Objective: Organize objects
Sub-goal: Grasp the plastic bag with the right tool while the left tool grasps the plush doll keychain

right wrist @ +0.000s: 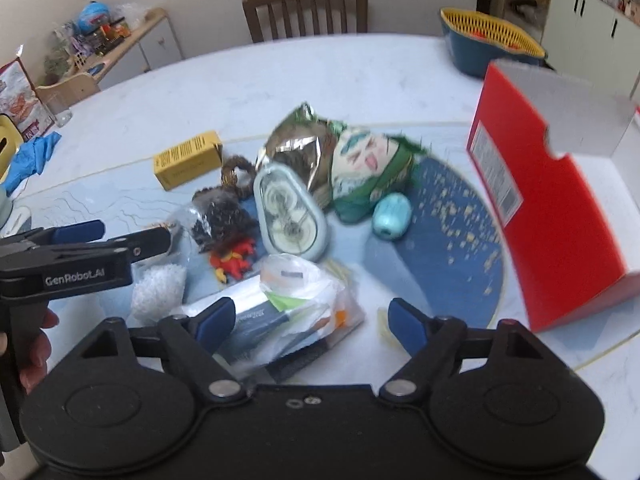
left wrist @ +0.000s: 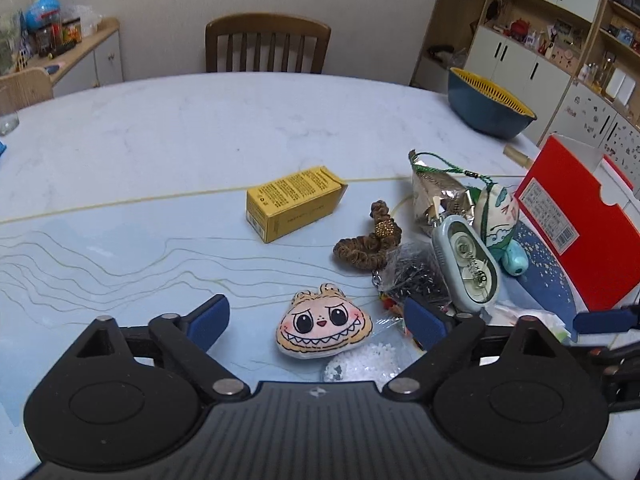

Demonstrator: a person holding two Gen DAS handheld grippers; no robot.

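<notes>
**Two open grippers over the clutter, each with its own target between its fingers**

The left gripper (left wrist: 316, 322) hangs with its jaws wide and empty, and the plush monster face (left wrist: 323, 328) lies on the desk (left wrist: 160, 128) straight ahead between them, its long axis running left to right, roughly across the jaw gap; nothing presses on it yet.

The right gripper (right wrist: 310, 320) is also spread and holds nothing. Below and between its fingers sits the clear bag of small packets (right wrist: 296, 312), long axis slanting from near left to far right.

Judged from this, each hand is nearer its own item. The open red box (right wrist: 560, 216) stands at the right edge of the pile, nearer the right hand, a likely place for tidying.
</notes>
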